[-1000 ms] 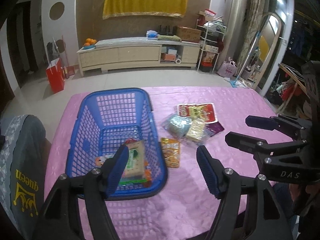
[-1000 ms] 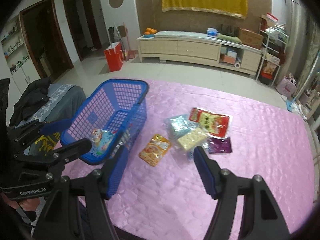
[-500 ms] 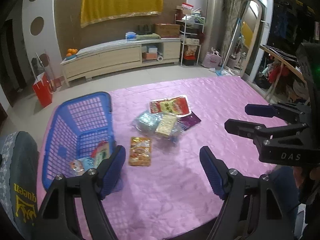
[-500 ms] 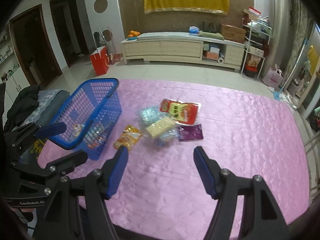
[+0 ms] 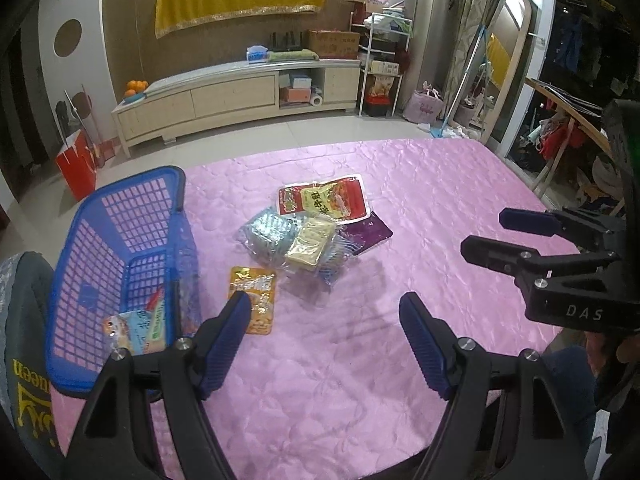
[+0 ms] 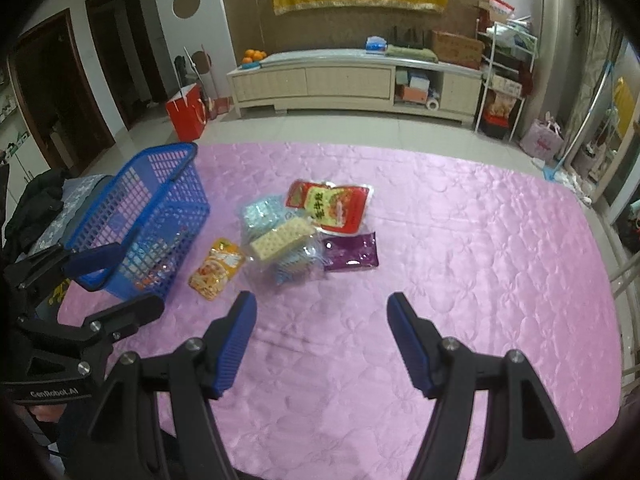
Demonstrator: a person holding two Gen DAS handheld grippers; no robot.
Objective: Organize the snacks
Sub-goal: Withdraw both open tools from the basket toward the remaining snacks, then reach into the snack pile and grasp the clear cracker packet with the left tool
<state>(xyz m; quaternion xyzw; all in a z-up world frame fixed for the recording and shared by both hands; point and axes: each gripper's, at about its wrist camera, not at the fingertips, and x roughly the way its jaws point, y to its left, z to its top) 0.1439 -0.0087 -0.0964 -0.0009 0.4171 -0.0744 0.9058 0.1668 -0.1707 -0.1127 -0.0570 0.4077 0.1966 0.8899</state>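
Views swung from blue basket (image 5: 120, 264) to loose snack pile (image 5: 308, 240); left gripper (image 5: 324, 308) just widened, empty; right gripper (image 6: 320, 308) wide, empty; next pick likely.

Contents of the blue basket (image 6: 160, 208) are only partly legible through its mesh wall; individual packets there cannot be identified. The purple packet (image 5: 366, 232) lies partly under the clear cracker bag (image 5: 308, 244). Print on the orange sachet (image 6: 216, 266) is unreadable.

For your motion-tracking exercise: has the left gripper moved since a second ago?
Yes. The left gripper has moved right, off the blue basket, to above bare pink cloth beside the orange packet.
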